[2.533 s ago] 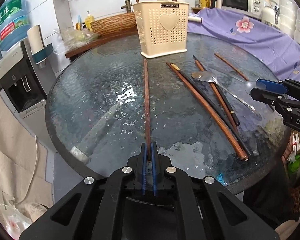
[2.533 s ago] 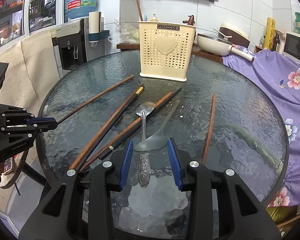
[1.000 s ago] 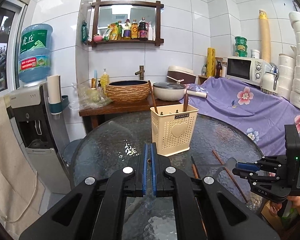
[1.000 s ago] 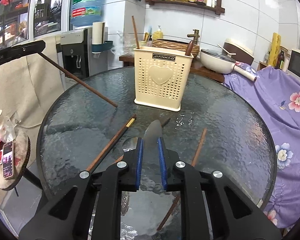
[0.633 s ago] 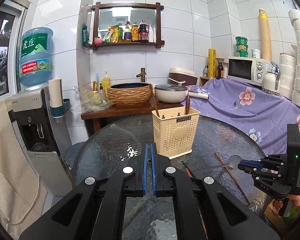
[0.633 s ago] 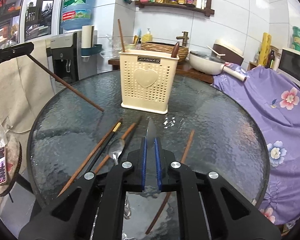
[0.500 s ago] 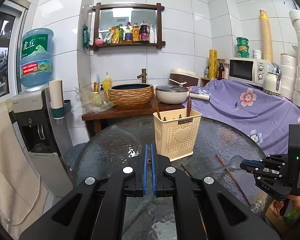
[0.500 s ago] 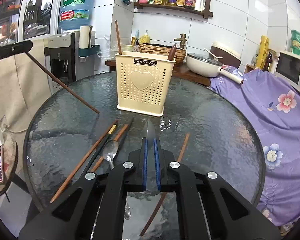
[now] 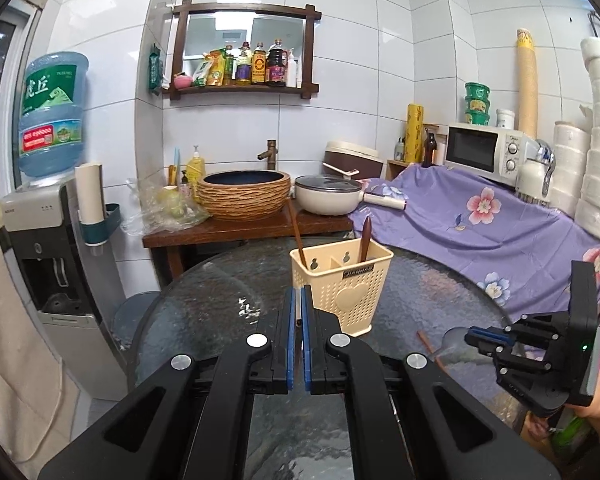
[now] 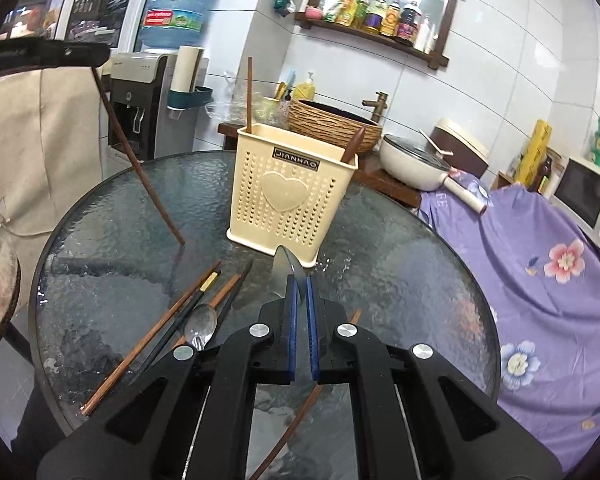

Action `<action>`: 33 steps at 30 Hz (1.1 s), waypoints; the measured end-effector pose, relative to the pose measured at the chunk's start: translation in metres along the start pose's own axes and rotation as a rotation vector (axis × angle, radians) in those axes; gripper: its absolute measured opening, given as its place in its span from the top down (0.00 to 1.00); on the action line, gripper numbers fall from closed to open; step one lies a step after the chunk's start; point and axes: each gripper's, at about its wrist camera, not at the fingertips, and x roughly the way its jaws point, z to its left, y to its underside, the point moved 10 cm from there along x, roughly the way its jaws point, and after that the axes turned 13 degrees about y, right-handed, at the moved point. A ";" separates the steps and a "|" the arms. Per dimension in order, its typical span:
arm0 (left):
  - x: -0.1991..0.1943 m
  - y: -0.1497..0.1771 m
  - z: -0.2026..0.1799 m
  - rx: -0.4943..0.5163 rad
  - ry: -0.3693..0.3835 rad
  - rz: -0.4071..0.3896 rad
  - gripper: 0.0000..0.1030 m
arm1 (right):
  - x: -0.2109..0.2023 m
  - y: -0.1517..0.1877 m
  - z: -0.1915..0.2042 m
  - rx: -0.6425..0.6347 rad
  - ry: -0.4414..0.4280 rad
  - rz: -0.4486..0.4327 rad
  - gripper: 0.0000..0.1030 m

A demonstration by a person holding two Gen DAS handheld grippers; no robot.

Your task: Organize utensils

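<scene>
Spoon (image 10: 285,276), clamped in right gripper (image 10: 301,312) at frame centre, could twist & miss basket (image 10: 292,196); left gripper (image 9: 297,334) pinches 1 chopstick (image 10: 140,168).

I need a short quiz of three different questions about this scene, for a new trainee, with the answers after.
1. True or false: the left gripper is shut on a long brown wooden chopstick.
2. What does the right gripper hold? A) a black chopstick B) a shiny metal spoon C) nothing
3. Fill in: the cream perforated plastic basket with a heart on its front stands on the round textured ______ table.

Key:
1. True; it slants down from the shut jaws, its tip just over the table.
2. B; the bowl sticks out past the blue pads.
3. glass
</scene>
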 end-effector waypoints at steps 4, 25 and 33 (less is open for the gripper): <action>0.008 -0.012 0.003 -0.017 0.031 0.013 1.00 | 0.007 -0.009 -0.003 -0.001 -0.022 0.011 0.96; -0.003 0.088 -0.012 0.034 -0.040 0.093 0.57 | 0.009 -0.014 0.004 -0.018 -0.016 -0.014 0.96; -0.031 0.177 -0.056 0.011 -0.059 0.157 0.56 | 0.007 -0.010 0.006 -0.023 -0.010 -0.017 0.96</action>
